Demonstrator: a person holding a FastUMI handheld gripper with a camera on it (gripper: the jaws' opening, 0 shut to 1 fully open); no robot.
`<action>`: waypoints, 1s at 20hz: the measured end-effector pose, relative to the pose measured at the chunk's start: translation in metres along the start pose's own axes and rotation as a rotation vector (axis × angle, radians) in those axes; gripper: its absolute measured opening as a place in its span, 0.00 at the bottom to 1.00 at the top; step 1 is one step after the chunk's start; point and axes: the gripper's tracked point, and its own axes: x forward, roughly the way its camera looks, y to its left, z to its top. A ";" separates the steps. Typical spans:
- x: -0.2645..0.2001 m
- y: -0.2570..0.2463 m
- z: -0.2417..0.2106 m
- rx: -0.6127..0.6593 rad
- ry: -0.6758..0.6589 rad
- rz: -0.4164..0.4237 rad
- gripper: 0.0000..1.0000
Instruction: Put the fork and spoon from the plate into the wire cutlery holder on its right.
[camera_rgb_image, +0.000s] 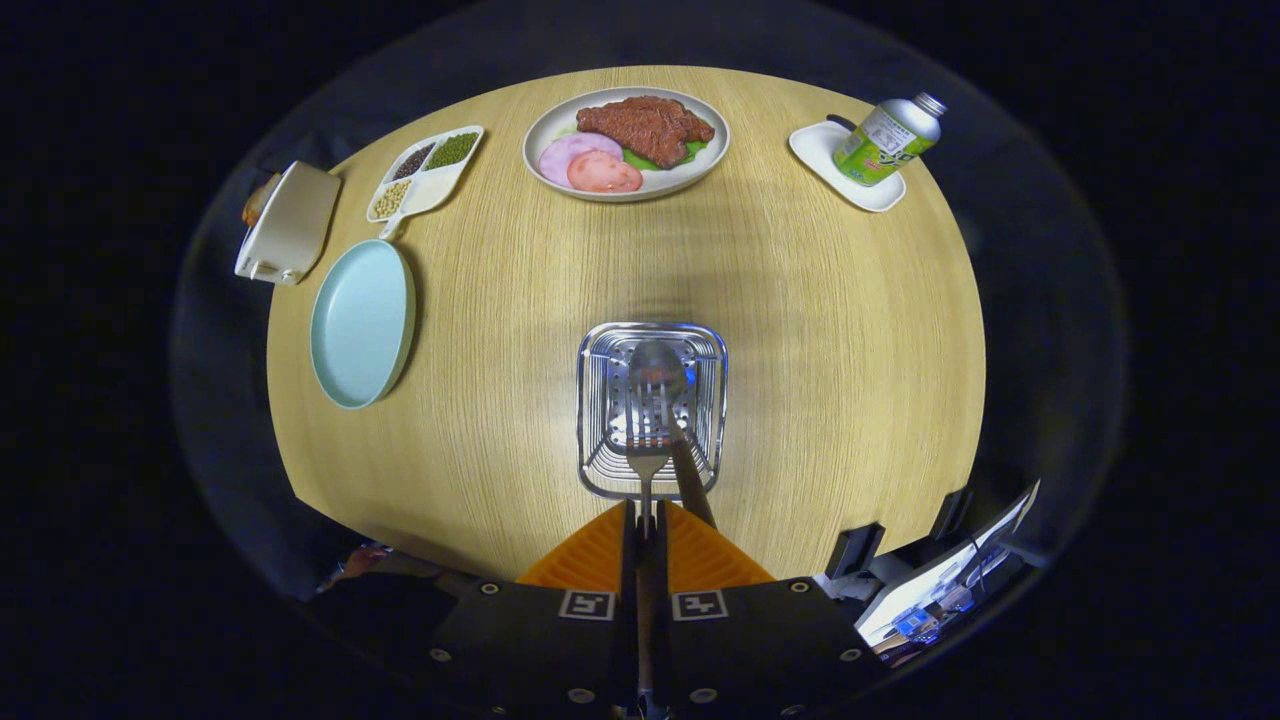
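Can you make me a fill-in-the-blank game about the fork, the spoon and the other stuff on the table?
1. The gripper is shut on the handle of the ____.
2. The spoon already stands inside the wire ____.
3. The light blue plate beside the holder has ____ cutlery on it.
4. The white plate beyond the holder carries a brown slab of ____.

Missing words: fork; holder; no; meat
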 end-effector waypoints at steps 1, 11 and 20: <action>-0.003 0.001 0.005 0.014 -0.018 0.010 0.08; -0.107 0.025 0.089 0.105 -0.516 0.137 0.30; -0.259 0.045 0.124 0.063 -1.193 0.058 0.89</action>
